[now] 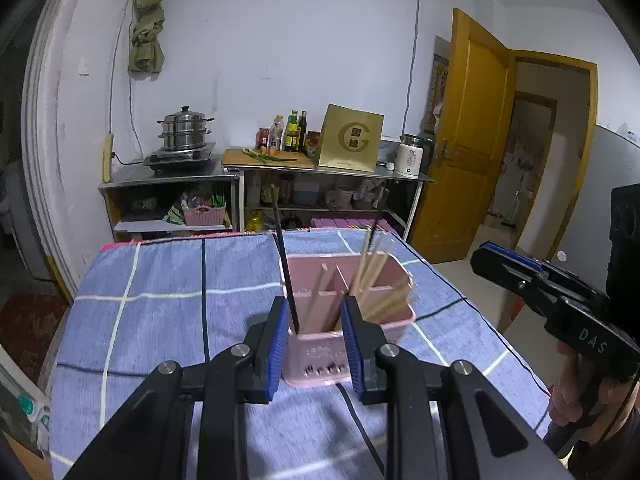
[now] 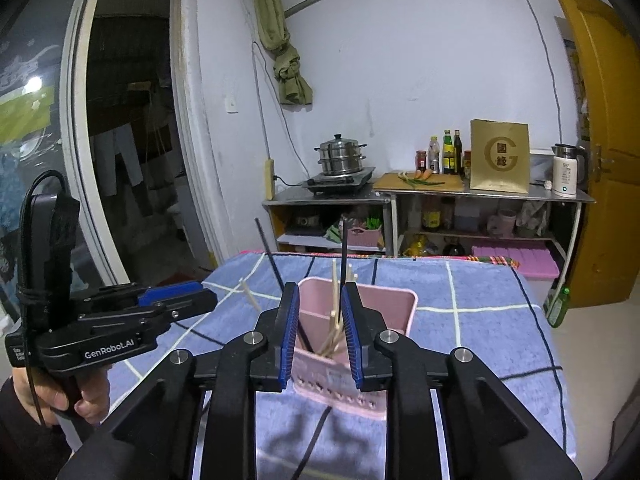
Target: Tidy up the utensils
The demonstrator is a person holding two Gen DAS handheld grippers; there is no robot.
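A: We logged the pink utensil holder (image 1: 348,320) standing on the blue checked cloth (image 1: 168,300), divided into compartments. Pale wooden chopsticks (image 1: 374,270) leaned in its right section, and one black chopstick (image 1: 285,256) stood steeply at its near-left corner.

B: And the claws?

A: We saw the left gripper (image 1: 315,344) spread, its blue pads on either side of the holder's near end, pinching nothing. The right gripper (image 2: 320,334) was spread too, framing the holder (image 2: 394,308) from its own side.

B: Any writing?

A: We read "DAS" on the right gripper's body in the left view and "GenRobot.AI" on the left gripper's body (image 2: 108,350) in the right view. The gold bag (image 2: 500,156) on the steel counter (image 2: 520,196) bore a large "G" around two Chinese characters.
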